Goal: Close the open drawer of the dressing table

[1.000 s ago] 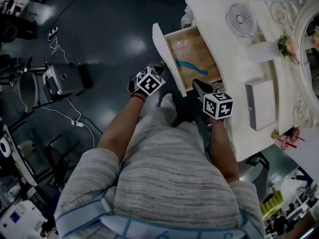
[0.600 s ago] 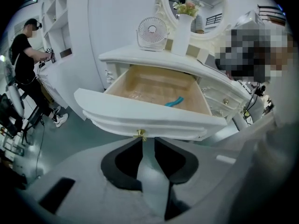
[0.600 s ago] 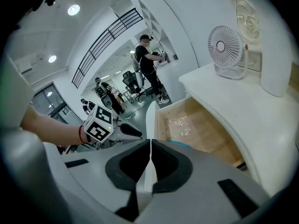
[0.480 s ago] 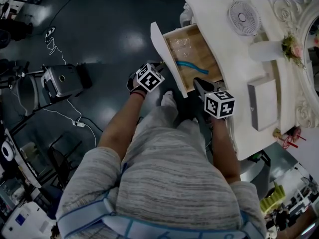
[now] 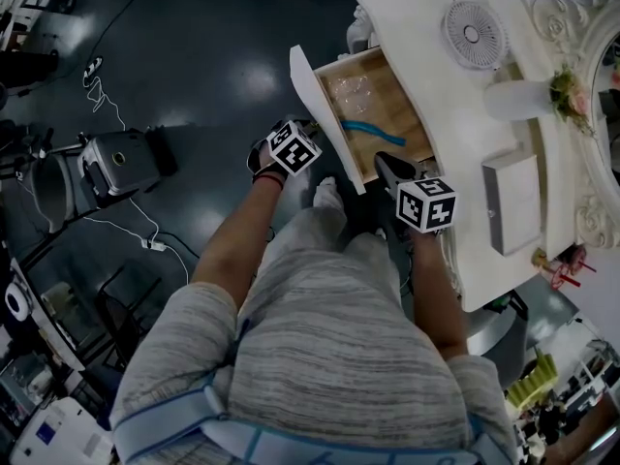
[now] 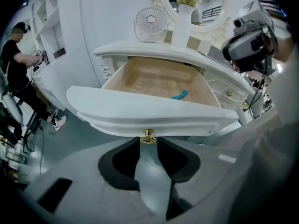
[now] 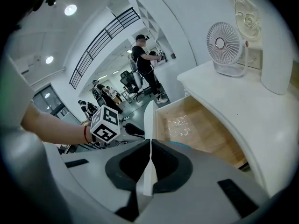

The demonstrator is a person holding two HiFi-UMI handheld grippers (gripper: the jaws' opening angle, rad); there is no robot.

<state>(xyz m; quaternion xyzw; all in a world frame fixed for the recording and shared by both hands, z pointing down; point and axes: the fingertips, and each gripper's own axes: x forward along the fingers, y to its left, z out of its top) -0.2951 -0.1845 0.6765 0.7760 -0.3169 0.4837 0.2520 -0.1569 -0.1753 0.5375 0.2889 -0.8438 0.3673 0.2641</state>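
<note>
The white dressing table [image 5: 455, 153] has one drawer [image 5: 373, 114] pulled out, with a wooden bottom and a blue strip [image 5: 366, 129] inside. A small gold knob [image 6: 148, 136] sits on the drawer's white front [image 6: 149, 111]. My left gripper [image 6: 148, 142] is just below that front, its marker cube [image 5: 293, 148] beside the panel. Its jaws have just been opening, and the knob now sits at their tips in the gap. My right gripper [image 7: 150, 141] is shut, with nothing between its jaws. It hovers over the drawer's near corner [image 5: 383, 163].
On the tabletop stand a small fan [image 5: 473, 35], a white vase with flowers [image 5: 528, 95] and a white box [image 5: 511, 201]. Equipment [image 5: 121, 155] and cables lie on the dark floor at left. A person [image 6: 16, 64] stands by shelves in the background.
My left gripper has crept a little closer to the drawer front. The right gripper and the drawer have stayed where they were.
</note>
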